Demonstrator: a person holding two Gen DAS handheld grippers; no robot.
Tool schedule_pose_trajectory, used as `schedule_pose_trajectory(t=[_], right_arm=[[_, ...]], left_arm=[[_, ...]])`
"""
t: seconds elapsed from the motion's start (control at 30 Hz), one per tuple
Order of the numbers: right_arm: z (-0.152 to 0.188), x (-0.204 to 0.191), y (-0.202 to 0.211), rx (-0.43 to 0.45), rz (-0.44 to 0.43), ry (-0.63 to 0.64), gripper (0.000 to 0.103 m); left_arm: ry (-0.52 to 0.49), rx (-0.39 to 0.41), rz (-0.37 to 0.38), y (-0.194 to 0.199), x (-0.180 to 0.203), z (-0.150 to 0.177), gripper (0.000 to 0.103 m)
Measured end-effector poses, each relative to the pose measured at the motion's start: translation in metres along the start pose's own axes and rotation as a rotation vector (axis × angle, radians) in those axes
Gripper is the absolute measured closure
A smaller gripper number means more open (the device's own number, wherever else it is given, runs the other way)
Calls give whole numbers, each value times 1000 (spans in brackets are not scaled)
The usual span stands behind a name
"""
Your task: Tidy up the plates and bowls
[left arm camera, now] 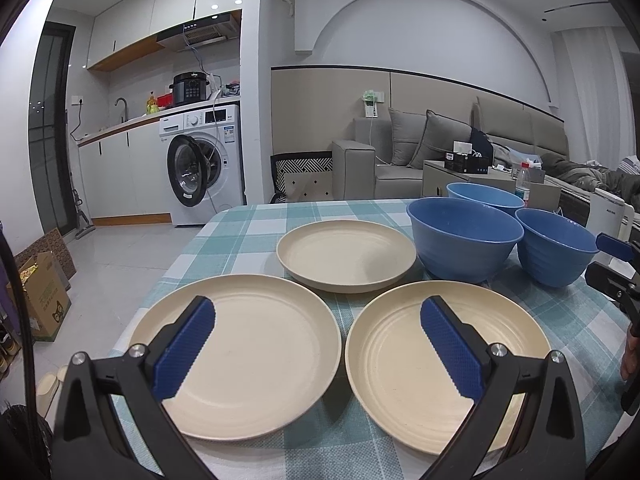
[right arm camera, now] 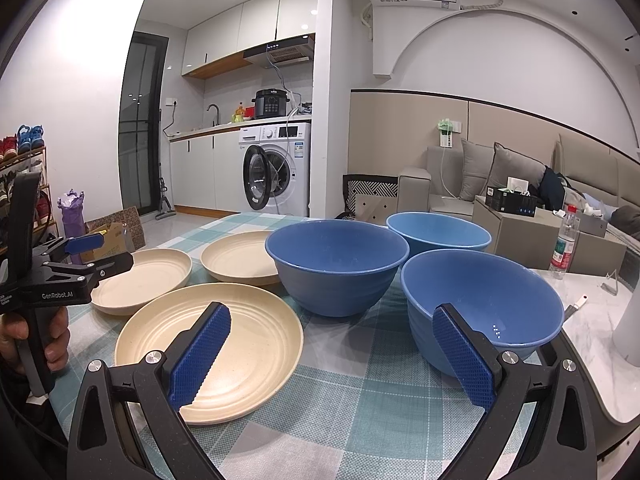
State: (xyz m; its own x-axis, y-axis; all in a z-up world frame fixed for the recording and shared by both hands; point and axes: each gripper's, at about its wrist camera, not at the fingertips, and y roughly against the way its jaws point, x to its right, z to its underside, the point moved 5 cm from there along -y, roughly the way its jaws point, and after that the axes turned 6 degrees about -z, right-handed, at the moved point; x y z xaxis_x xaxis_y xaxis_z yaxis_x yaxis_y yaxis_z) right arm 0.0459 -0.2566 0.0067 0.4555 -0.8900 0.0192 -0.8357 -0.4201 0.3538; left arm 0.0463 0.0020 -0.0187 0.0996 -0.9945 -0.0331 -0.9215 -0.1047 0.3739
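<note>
Three cream plates lie flat on the checked tablecloth [left arm camera: 248, 232]: a near left plate [left arm camera: 240, 356], a near right plate [left arm camera: 444, 364] and a far plate [left arm camera: 346, 254]. Three blue bowls stand upright at the right: a big front bowl [left arm camera: 464, 240], one behind it [left arm camera: 484, 196] and one to its right [left arm camera: 556, 248]. My left gripper [left arm camera: 318, 316] hovers open above the gap between the two near plates and holds nothing. My right gripper [right arm camera: 332, 320] is open and empty, between the near right plate [right arm camera: 224, 344] and the nearest bowl [right arm camera: 480, 304].
A hand holds the left gripper [right arm camera: 106, 254] at the table's left side. A marble surface [right arm camera: 592, 320] with a water bottle [right arm camera: 564, 240] adjoins the table on the right. Cardboard boxes [left arm camera: 44, 296] stand on the floor at the left. A washing machine [left arm camera: 204, 160] and a sofa [left arm camera: 400, 152] are behind.
</note>
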Motion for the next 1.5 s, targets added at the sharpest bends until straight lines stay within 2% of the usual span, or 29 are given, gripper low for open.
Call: schedule_pose_trajectory(t=[1.5], right_arm=[[0,0,1,0,2,2,0]], left_arm=[[-10,15,19,4,4,-2,0]])
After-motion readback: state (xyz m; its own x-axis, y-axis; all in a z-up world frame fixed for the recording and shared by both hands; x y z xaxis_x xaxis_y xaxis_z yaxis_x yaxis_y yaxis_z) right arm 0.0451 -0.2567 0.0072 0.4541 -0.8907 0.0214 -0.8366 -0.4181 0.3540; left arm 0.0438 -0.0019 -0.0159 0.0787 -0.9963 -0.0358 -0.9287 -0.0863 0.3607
